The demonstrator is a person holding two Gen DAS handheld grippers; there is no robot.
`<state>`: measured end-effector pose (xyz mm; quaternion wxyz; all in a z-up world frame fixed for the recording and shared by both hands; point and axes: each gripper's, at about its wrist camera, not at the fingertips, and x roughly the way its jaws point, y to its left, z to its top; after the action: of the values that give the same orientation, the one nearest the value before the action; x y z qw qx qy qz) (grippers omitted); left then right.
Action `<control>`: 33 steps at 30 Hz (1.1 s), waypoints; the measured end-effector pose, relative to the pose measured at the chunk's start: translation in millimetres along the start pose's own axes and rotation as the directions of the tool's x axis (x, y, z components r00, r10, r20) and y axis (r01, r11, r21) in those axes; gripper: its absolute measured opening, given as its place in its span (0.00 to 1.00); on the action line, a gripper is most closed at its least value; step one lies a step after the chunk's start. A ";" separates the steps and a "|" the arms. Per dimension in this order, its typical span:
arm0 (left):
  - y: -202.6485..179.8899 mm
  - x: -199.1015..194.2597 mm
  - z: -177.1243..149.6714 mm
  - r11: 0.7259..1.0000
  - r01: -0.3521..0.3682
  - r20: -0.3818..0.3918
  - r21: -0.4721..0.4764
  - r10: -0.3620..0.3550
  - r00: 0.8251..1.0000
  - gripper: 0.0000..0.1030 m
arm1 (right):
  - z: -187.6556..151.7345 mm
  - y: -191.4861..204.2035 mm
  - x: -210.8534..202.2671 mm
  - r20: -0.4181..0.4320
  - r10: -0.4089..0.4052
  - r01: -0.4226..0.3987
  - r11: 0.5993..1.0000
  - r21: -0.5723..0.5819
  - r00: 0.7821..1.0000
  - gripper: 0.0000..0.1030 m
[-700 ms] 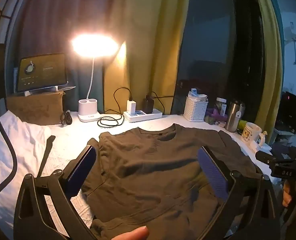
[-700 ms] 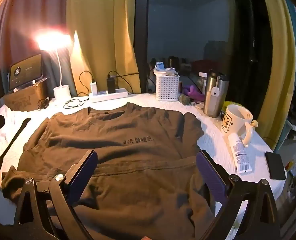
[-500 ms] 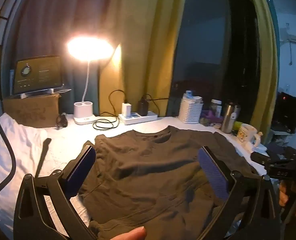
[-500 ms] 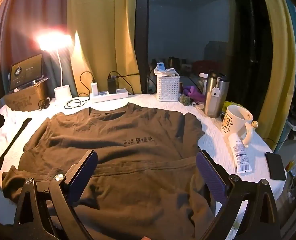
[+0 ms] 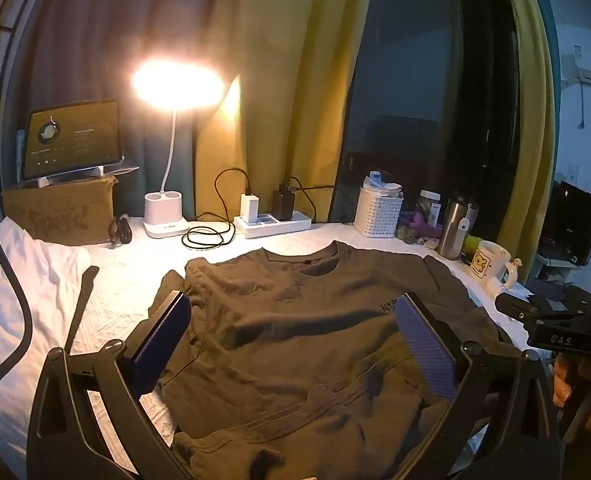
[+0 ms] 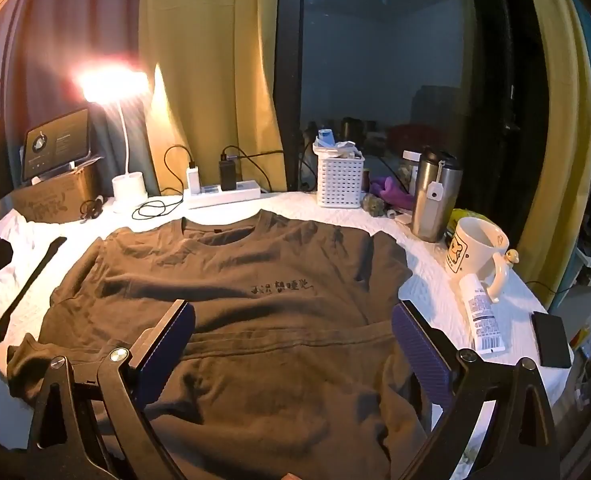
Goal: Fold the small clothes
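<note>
A tablet [image 6: 57,142] with a lit player screen stands on a brown cardboard box [image 6: 57,196] at the far left; its text is too small to read. Beside it glows a white desk lamp [image 6: 129,188], then a white power strip [image 6: 223,195] with 2 chargers plugged in.

The brown t-shirt [image 6: 263,300] lies spread face up on the white tabletop [image 6: 435,280], collar toward the curtains, with a short line of dark printed characters on the chest that cannot be made out. Its near hem is bunched and hangs past the tabletop's front edge. Its left sleeve lies just short of a white cloth [image 5: 19,280] heaped at the left edge, with a bare strip of tabletop between them.

The left tongs [image 5: 291,344] hover spread wide over the shirt's lower left part, gripping nothing. The right tongs [image 6: 293,344] hover likewise wide apart over the hem area, empty.

Right of the shirt stand a white basket [image 6: 339,182], a steel tumbler [image 6: 435,196], a mug [image 6: 475,250] printed with a cartoon bear, a tube [image 6: 481,318] bearing a barcode, and a dark phone [image 6: 551,338] near the right edge.
</note>
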<state>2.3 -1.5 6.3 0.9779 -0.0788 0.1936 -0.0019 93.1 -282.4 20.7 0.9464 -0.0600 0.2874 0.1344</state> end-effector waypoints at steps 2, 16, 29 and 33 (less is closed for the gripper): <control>-0.8 -0.9 -1.8 1.000 -0.006 0.006 -0.002 0.006 1.000 0.98 | -0.4 0.4 0.1 0.001 -0.001 0.001 1.000 0.001 1.000 0.96; 5.7 -1.6 -2.6 1.000 -0.018 0.005 -0.018 0.018 1.000 0.98 | -0.5 1.0 2.4 -0.004 0.000 0.000 1.000 -0.005 1.000 0.96; 8.1 -2.2 -0.8 0.999 -0.042 0.003 -0.027 0.042 0.999 0.98 | -0.5 1.8 2.6 -0.005 -0.001 0.001 1.000 -0.007 1.000 0.96; 9.1 -1.4 -1.6 0.998 -0.052 -0.001 -0.031 0.052 0.999 0.98 | -1.1 2.5 2.7 -0.005 -0.002 0.002 1.000 -0.007 1.000 0.96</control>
<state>0.3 7.3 4.0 0.9763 -0.0888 0.1956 0.0264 94.0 -279.6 18.2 0.9457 -0.0638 0.2890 0.1343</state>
